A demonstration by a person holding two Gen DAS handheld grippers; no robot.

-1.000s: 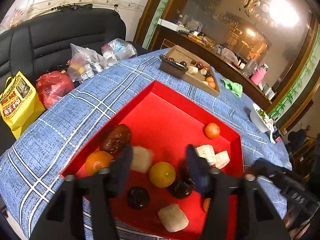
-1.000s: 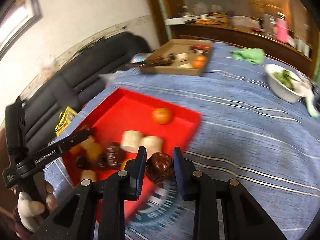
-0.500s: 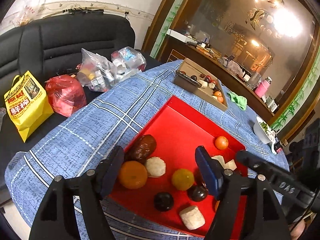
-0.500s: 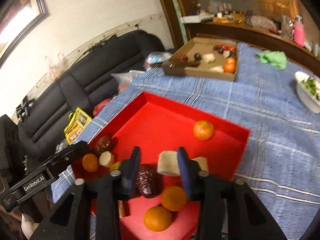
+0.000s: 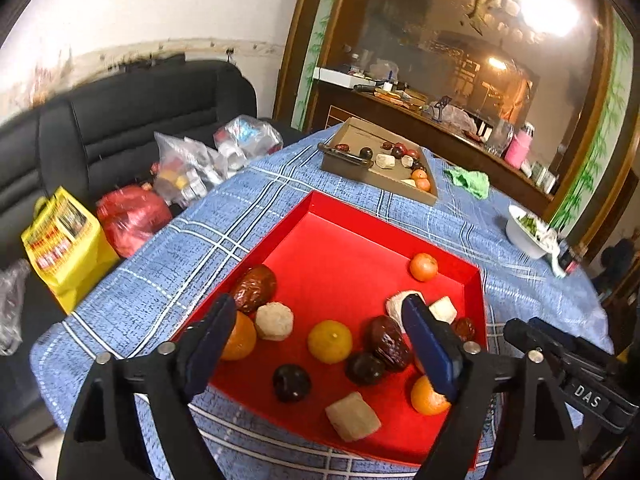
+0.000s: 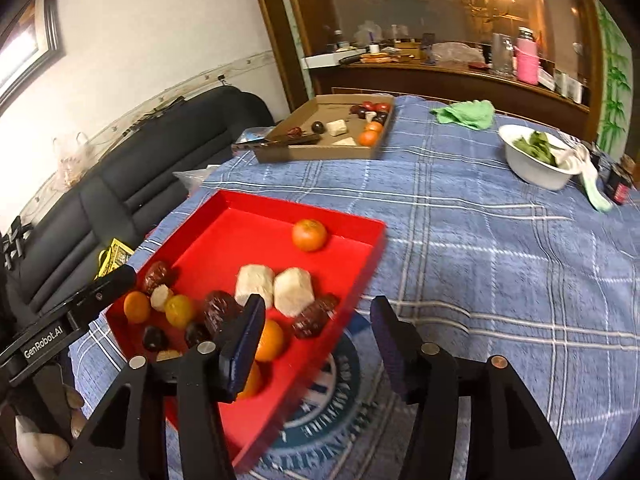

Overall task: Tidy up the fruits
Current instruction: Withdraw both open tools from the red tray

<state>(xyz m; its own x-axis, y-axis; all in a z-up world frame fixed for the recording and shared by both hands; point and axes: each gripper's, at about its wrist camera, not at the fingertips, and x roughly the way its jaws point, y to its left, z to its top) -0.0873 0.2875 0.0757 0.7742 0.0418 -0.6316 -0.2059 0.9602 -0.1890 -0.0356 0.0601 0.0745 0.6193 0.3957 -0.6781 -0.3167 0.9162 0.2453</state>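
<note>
A red tray (image 5: 344,236) (image 6: 224,236) on the blue checked tablecloth holds several fruits: oranges (image 5: 423,267) (image 6: 309,234), brown dates (image 5: 254,288) (image 6: 310,319), dark plums (image 5: 291,382), white chunks (image 5: 274,321) (image 6: 294,291) and a yellow citrus (image 5: 329,341). My left gripper (image 5: 320,352) is open and empty above the tray's near edge. My right gripper (image 6: 316,344) is open and empty over the tray's right rim, just behind a date that lies in the tray.
A cardboard box (image 5: 380,168) (image 6: 324,148) with more fruit stands at the far side of the table. A white bowl of greens (image 6: 536,160), a green cloth (image 6: 466,114), and bags on the black sofa (image 5: 132,216) are around.
My right gripper opened and let the brown date go into the tray, then drew back to the right. My left gripper rose and pulled back, staying open.
</note>
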